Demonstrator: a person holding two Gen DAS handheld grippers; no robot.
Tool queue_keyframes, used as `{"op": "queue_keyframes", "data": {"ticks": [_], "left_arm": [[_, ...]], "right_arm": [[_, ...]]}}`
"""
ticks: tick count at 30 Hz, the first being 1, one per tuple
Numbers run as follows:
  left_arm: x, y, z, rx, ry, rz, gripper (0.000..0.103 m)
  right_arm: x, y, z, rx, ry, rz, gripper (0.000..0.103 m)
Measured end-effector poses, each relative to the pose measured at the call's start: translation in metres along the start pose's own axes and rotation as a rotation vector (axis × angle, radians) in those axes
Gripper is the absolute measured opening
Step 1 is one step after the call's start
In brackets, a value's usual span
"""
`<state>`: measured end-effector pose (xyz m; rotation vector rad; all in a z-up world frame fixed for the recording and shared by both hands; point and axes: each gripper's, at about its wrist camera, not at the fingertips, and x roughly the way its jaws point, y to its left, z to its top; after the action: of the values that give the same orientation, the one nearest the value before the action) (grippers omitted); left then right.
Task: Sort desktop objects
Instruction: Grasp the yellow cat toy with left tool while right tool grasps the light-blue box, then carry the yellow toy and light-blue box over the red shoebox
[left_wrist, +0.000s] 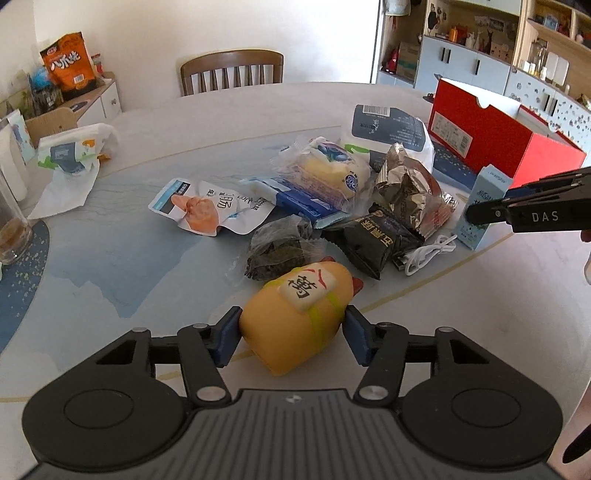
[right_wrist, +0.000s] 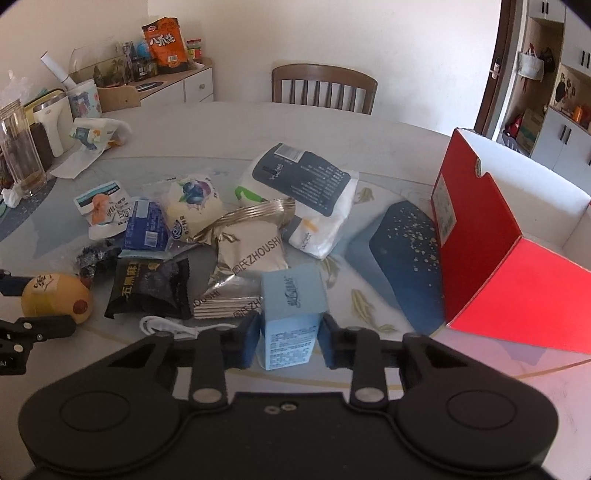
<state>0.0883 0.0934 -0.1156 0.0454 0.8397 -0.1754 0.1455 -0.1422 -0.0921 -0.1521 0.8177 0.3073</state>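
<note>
My left gripper (left_wrist: 291, 338) is shut on a yellow squishy toy (left_wrist: 295, 317) with a red Chinese character, at the near edge of the pile; the toy also shows in the right wrist view (right_wrist: 55, 297). My right gripper (right_wrist: 290, 334) is shut on a pale blue carton (right_wrist: 291, 314), upright on the table; the carton also shows in the left wrist view (left_wrist: 480, 206). A heap of snack packets lies on the table: a black packet (right_wrist: 147, 288), a silver foil packet (right_wrist: 247, 254), a bread bag (right_wrist: 192, 206) and a white-and-dark bag (right_wrist: 303, 184).
An open red box (right_wrist: 517, 266) stands at the right of the table. A white cable (left_wrist: 428, 254) lies by the black packet. A glass (left_wrist: 11, 236), a crumpled wrapper (left_wrist: 74, 158) and a chair (left_wrist: 232, 70) are at the left and far side.
</note>
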Motion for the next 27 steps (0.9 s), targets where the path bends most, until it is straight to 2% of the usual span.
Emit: {"op": "queue_keyframes", "data": {"ticks": [14, 27], "left_arm": [[-0.022, 0.008, 0.017, -0.019, -0.058, -0.063, 0.054], [-0.051, -0.019, 0.05, -0.002, -0.117, -0.086, 0.054]], "right_arm": [[-0.027, -0.006, 0.013, 0.056, 0.006, -0.016, 0.028], [-0.076, -0.036, 0.041, 0.097, -0.053, -0.005, 0.028]]}}
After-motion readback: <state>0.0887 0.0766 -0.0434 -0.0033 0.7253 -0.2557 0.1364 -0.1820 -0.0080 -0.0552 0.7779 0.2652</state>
